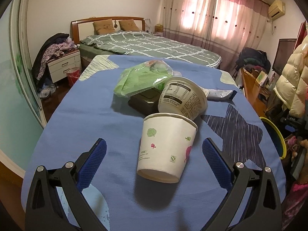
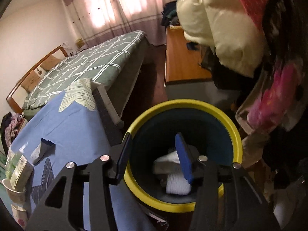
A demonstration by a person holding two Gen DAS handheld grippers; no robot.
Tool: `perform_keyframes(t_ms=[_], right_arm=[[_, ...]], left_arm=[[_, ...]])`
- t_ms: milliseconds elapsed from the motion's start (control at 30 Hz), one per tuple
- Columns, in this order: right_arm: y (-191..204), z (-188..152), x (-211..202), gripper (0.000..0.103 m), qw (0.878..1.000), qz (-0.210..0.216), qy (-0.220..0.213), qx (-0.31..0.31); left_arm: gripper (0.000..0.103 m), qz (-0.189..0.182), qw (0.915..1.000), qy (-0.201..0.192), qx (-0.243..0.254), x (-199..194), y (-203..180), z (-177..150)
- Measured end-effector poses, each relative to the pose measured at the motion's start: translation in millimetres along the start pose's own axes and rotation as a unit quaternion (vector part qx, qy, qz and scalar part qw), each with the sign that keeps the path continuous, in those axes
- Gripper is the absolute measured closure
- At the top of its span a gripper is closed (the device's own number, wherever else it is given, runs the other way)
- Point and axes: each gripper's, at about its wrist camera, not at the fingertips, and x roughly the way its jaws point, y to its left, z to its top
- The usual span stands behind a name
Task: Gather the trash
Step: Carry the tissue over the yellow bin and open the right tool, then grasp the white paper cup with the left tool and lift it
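Currently positioned with left tool (image 1: 154, 152) spread wide, blue textured pads (image 1: 97, 163) on either side of a white paper cup with small floral print (image 1: 165, 148), not touching it. Lying on its side on the blue cloth-covered surface (image 1: 77, 115), base toward the camera, rim against a second cream paper tub with printed label (image 1: 182, 98). Behind these: a crumpled green plastic bag (image 1: 140, 77), a flat dark rectangular box (image 1: 144, 100) and a squeezed white tube (image 1: 219, 94). Right tool (image 2: 154, 154) partly open and empty, hovering over a round dark bin with yellow rim (image 2: 236, 134) beside the surface; white crumpled paper (image 2: 177, 186) already inside. Likely handling of the cup: very light, thin-walled, easily crushed, prone to rolling on the cloth when nudged. Best taken across the mid-body, where the wall tapers least, with gentle closure; the rolled rim offers the stiffest section if squeezing deforms the wall. Smooth waxed paper may slip against the pads, though the ribbed pad texture should help. Bag soft and slippery; box rigid; tube pliable.
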Motion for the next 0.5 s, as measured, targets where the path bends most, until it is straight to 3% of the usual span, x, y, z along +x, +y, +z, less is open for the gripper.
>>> perform_keyframes(t_ms=[300,500], right_arm=[[18,-40,-28,0.052,0.998,0.049,-0.027,-0.024],[39,-58,-30,0.052,0.996,0.068,-0.014,-0.051]], left_arm=[[0.005,-0.008,0.9998,0.018,0.002,13,-2,0],[0.005,-0.016,0.9993,0.033,0.003,28,-2,2]])
